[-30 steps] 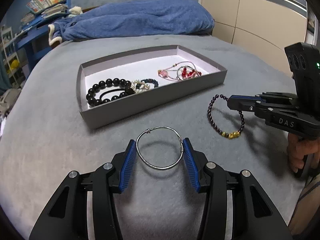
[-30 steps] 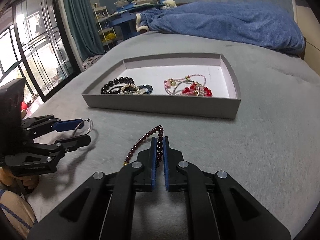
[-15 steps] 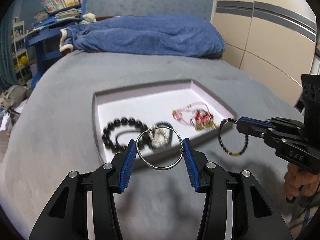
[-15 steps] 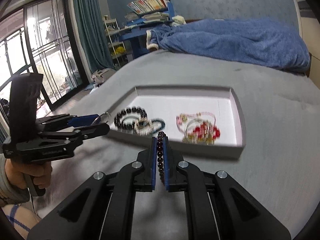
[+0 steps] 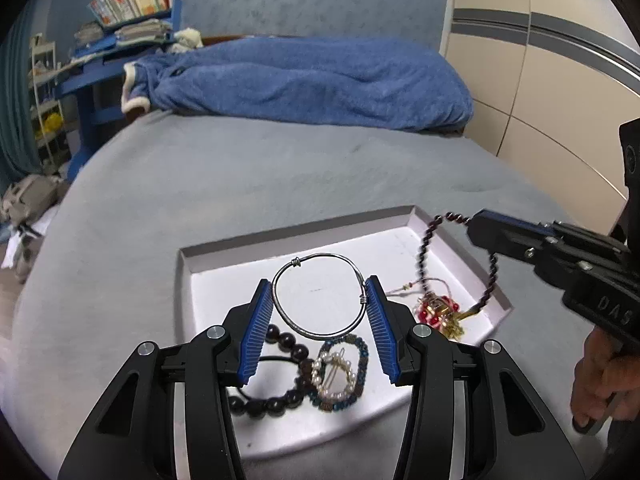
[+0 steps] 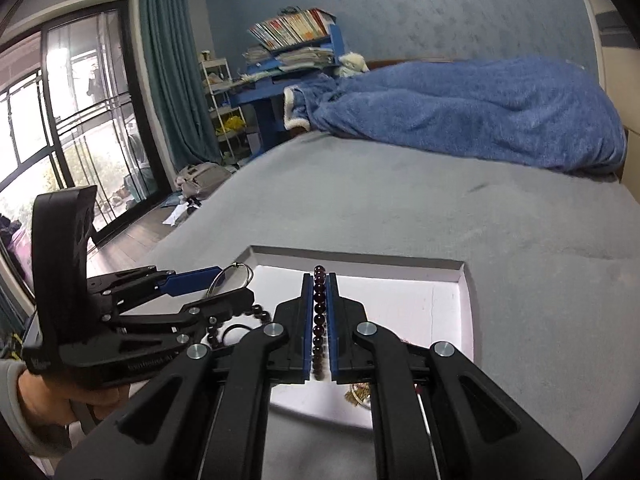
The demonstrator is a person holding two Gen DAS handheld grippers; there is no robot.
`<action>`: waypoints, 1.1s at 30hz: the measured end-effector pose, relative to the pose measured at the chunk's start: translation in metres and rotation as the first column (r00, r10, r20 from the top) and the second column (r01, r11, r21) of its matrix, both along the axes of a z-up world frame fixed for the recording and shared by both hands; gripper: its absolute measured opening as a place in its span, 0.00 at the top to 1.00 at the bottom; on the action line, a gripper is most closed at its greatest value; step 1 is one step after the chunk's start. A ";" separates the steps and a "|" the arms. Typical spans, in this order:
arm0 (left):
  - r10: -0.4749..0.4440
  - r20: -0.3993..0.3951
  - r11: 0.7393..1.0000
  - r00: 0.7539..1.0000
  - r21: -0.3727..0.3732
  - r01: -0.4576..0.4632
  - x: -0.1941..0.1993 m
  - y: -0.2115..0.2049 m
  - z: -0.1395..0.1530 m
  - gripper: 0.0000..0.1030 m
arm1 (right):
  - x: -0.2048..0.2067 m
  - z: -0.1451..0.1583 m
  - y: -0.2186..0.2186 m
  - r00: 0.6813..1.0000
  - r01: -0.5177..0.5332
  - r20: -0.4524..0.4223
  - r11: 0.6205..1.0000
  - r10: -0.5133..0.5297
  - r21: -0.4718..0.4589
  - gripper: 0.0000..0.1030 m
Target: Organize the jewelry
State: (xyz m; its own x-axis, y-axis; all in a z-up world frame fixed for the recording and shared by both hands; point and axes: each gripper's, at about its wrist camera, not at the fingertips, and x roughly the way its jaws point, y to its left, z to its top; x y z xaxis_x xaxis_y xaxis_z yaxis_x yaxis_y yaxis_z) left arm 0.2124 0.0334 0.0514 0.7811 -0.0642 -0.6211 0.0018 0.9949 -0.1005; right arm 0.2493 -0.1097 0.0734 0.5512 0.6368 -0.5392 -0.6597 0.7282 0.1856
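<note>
Bracelets (image 5: 276, 376) in tray (image 5: 182, 300) on bed (image 5: 280, 176)

Blue blanket (image 5: 312, 80) on grey bed (image 5: 240, 184), books (image 6: 292, 30) on blue shelf (image 6: 280, 68)

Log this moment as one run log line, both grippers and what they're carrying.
left gripper: shut on silver bangle | right gripper: shut on dark bead bracelet | both above grey tray | not released

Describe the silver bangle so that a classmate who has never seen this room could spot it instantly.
On the grey bed lies a shallow grey tray of jewellery. Above it, the left gripper clamps the silver bangle: one plain, beadless wire hoop.
</note>
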 end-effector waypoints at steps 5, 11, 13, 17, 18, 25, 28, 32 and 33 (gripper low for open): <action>0.006 -0.056 1.000 0.998 0.011 -0.006 0.013 0.002 -0.022 0.53 | 0.024 -0.034 -0.004 0.995 0.037 -0.094 0.999 -0.040 -0.039 0.94; 0.020 -0.095 1.000 0.995 0.008 -0.019 0.013 0.006 -0.040 0.52 | 0.032 -0.051 -0.011 0.987 0.056 -0.149 0.996 -0.065 -0.066 0.94; 0.021 -0.092 1.000 0.996 0.011 -0.020 0.009 0.007 -0.041 0.44 | 0.031 -0.053 -0.011 0.987 0.056 -0.144 0.996 -0.066 -0.077 0.93; 0.022 -0.077 1.000 0.997 0.021 -0.020 0.001 0.008 -0.040 0.31 | 0.026 -0.051 -0.015 0.989 0.059 -0.133 0.996 -0.069 -0.073 0.76; 0.023 -0.070 1.000 0.997 0.019 -0.022 -0.002 0.009 -0.039 0.28 | 0.023 -0.050 -0.018 0.990 0.062 -0.120 0.996 -0.070 -0.071 0.71; 0.085 0.020 0.996 0.996 -0.024 -0.084 -0.044 0.018 -0.033 0.18 | -0.005 -0.040 -0.036 0.997 0.072 -0.006 0.995 -0.072 -0.068 0.49; 0.138 0.098 0.990 0.986 -0.031 -0.135 -0.066 0.020 -0.030 0.13 | -0.026 -0.036 -0.046 0.996 0.072 0.063 0.996 -0.069 -0.052 0.43; 0.188 0.176 0.982 0.966 -0.013 -0.189 -0.089 0.016 -0.026 0.08 | -0.051 -0.041 -0.058 0.990 0.072 0.127 0.997 -0.069 -0.026 0.30; 0.191 0.187 0.981 0.964 -0.014 -0.192 -0.094 0.014 -0.026 0.07 | -0.057 -0.043 -0.060 0.988 0.072 0.138 0.997 -0.068 -0.022 0.29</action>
